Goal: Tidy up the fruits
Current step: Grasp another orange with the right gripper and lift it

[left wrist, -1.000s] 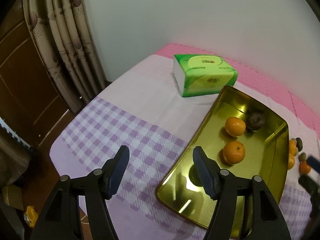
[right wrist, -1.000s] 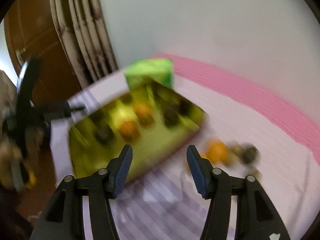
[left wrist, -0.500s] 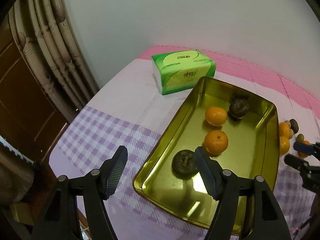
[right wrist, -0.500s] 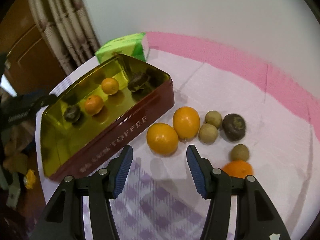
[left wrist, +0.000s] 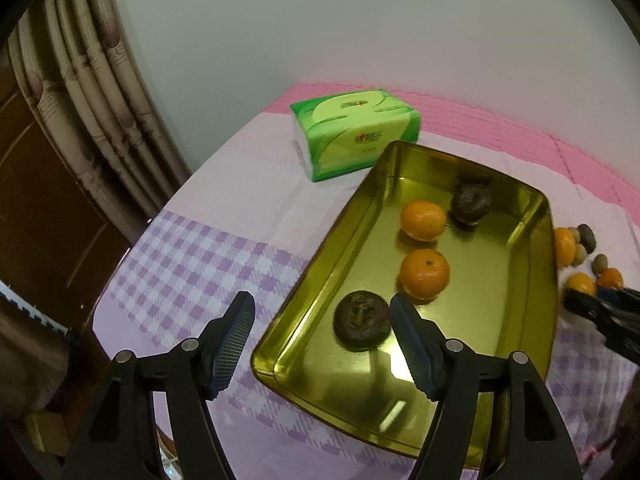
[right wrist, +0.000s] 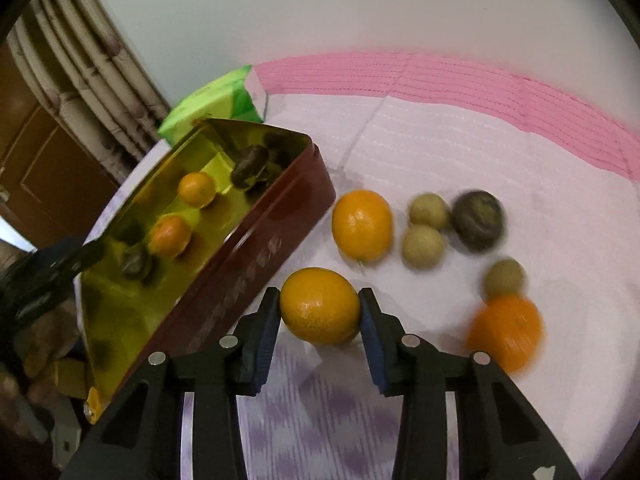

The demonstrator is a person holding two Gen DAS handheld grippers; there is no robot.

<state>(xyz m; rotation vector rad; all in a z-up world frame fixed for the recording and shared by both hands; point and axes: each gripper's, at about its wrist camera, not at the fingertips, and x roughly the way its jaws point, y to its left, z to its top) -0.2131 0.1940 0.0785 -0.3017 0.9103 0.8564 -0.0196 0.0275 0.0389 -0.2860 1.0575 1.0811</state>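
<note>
- Left wrist view: the left tool point(left wrist: 320, 340) is held with its fingers apart and nothing between them, hovering over the near left corner of the tin point(left wrist: 536, 216).
- The tissue pack point(left wrist: 356, 140) is seen lying on the desk point(left wrist: 200, 248) just beyond the tin's far left corner, apart from the fruit.
- Inside the tin, two oranges and two dark fruits are spread out in a loose line; the nearest dark fruit point(left wrist: 362, 320) lies just ahead of the left tool's right finger.
- Right wrist view: the tin is seen on the left, the loose fruit on the cloth to its right.
- The right tool point(right wrist: 320, 316) has just been closing and is clamped on an orange point(right wrist: 320, 306) resting just beside the tin's red wall, probably so that it can be lifted in.
- Further right, another orange point(right wrist: 362, 224), three small greenish fruits, a dark fruit point(right wrist: 478, 220) and a blurred orange point(right wrist: 506, 328) are left waiting.
</note>
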